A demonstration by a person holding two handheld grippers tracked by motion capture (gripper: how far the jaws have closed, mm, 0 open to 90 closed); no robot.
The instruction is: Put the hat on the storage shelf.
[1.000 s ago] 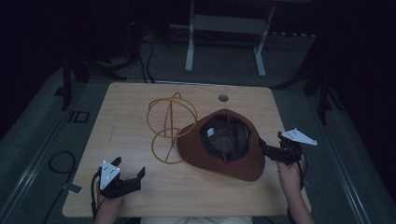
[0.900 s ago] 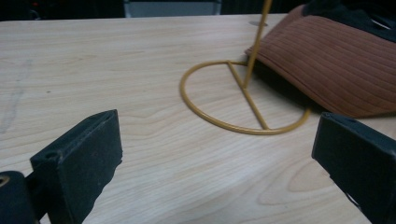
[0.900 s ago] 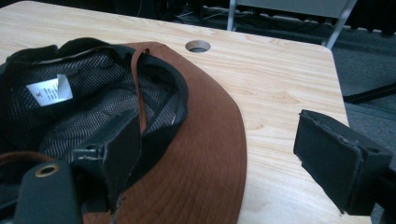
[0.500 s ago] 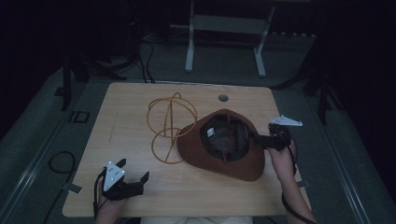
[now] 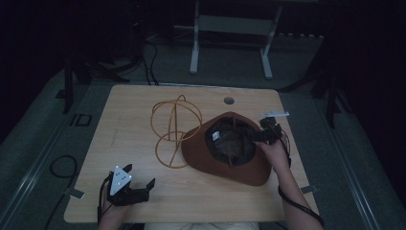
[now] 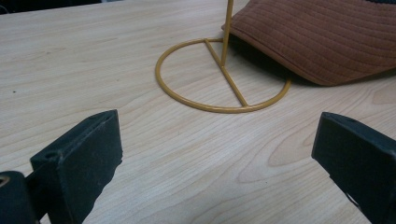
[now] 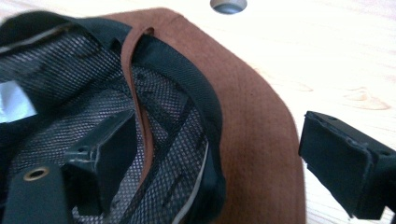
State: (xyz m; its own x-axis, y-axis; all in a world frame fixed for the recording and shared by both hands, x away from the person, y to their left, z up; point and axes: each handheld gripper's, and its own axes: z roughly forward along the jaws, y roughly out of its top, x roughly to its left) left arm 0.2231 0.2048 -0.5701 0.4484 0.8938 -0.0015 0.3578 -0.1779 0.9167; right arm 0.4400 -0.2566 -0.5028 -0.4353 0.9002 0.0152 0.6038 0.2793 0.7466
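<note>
My left gripper [image 5: 143, 190] sits at about 7 o'clock on the table [image 5: 129, 110], low over the wood near the front edge, its jaws spread wide with nothing between them. In the left gripper view [image 6: 215, 154] I look along those jaws toward the wire stand [image 6: 219, 77], whose ring base lies flat on the wood ahead of me; its upright post rises at 12 o'clock from the crossbar. In the high view the stand [image 5: 174, 129] stands just left of the table's centre, and the hat's brim overlaps the right side of its base ring.

The hat [image 5: 230, 151] lies upside down right of centre, crown down, its dark mesh lining facing up. A small grey hole cover [image 5: 229, 100] sits in the table at 12 o'clock from the hat.

My right gripper [image 5: 256, 137] is at the hat's 3 o'clock edge, pointing left. In the right gripper view [image 7: 215, 154] its jaws stand wide, straddling the hat [image 7: 261, 121]: one jaw is inside over the mesh lining, the other outside over the brim. They are not closed on it.
</note>
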